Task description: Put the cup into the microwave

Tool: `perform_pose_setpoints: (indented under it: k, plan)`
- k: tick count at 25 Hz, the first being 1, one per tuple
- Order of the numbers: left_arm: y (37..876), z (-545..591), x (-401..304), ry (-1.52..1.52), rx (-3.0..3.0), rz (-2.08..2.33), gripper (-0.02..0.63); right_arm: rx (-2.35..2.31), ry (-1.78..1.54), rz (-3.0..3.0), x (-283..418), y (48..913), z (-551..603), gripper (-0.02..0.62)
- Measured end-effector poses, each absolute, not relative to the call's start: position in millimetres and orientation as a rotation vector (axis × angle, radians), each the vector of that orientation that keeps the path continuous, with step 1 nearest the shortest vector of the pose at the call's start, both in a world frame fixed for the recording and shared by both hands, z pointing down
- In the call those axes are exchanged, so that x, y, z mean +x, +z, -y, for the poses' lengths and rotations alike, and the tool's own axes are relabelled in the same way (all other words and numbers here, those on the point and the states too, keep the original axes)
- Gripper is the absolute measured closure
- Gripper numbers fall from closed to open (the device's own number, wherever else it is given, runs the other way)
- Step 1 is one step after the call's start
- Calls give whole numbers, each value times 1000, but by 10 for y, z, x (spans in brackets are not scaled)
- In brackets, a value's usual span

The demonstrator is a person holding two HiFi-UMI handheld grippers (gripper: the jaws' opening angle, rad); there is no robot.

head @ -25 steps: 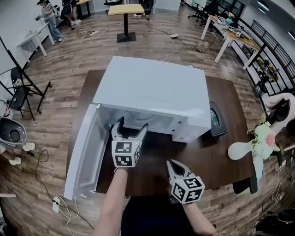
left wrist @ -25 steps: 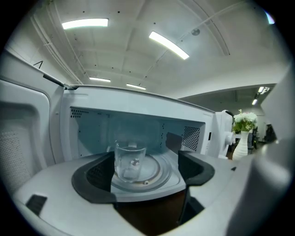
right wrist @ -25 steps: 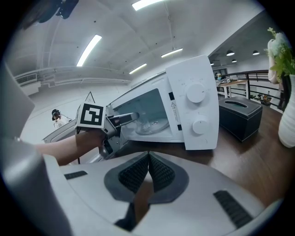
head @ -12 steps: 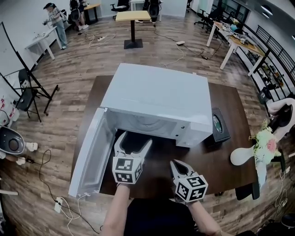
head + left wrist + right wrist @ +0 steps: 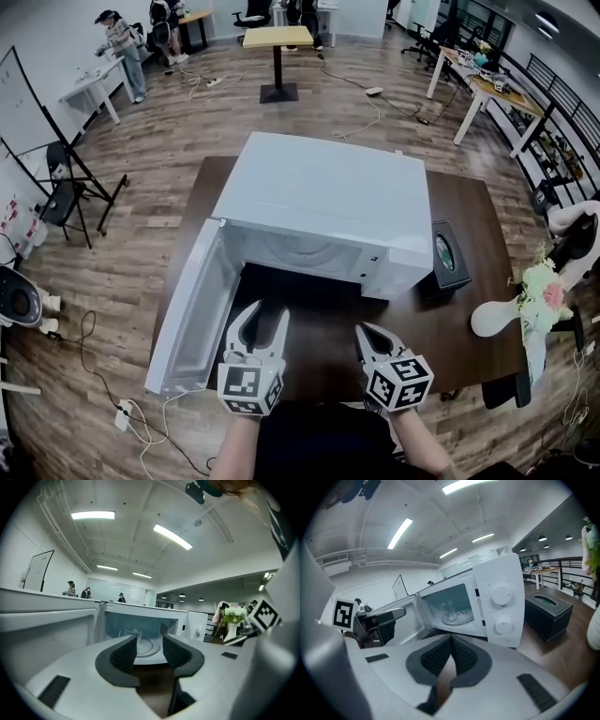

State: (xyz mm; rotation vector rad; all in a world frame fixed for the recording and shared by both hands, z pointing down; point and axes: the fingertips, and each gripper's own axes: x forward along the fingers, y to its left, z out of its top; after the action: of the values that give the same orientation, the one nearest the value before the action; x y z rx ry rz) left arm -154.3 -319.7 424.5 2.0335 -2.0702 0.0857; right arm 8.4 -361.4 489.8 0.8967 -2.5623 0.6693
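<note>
The white microwave (image 5: 328, 197) stands on a dark table (image 5: 469, 319) with its door (image 5: 192, 314) swung open to the left. A clear cup (image 5: 448, 609) stands on the turntable inside, also visible as the cup (image 5: 132, 633) in the left gripper view. My left gripper (image 5: 266, 315) hovers in front of the open cavity, outside it. Its jaws are closing, with a gap left and nothing between them. My right gripper (image 5: 371, 331) hangs to the right, near the front table edge, shut and empty.
A black box with a green top (image 5: 444, 253) sits right of the microwave. A white vase with flowers (image 5: 530, 295) stands off the table's right corner. Cables (image 5: 131, 417) trail on the wooden floor at the left. People stand far back.
My left gripper pulled back out of the microwave mouth toward the table's front, and its jaws narrowed. The right gripper stayed almost where it was.
</note>
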Motion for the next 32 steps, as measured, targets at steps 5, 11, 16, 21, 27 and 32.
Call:
perform_pose_setpoints:
  k: [5, 11, 16, 21, 27, 32]
  plan:
    - [4203, 2928, -1556, 32, 1990, 2056, 535, 945, 658, 2597, 206, 4723, 3669, 601]
    - [4129, 2801, -1535, -11, 1972, 2033, 601, 1054, 608, 2642, 436, 4432, 3725, 601]
    - [4041, 2870, -1476, 76, 2039, 2068, 603, 1145, 472, 2714, 618, 4119, 3728, 601]
    - [4002, 2940, -1392, 64, 2078, 2039, 603, 1220, 384, 2740, 717, 3918, 3720, 601]
    - [3970, 3022, -1334, 63, 2100, 2013, 603, 1240, 338, 2722, 756, 3931, 3729, 603]
    - [4002, 3038, -1306, 53, 2101, 1998, 603, 1234, 352, 2718, 745, 3964, 3712, 603]
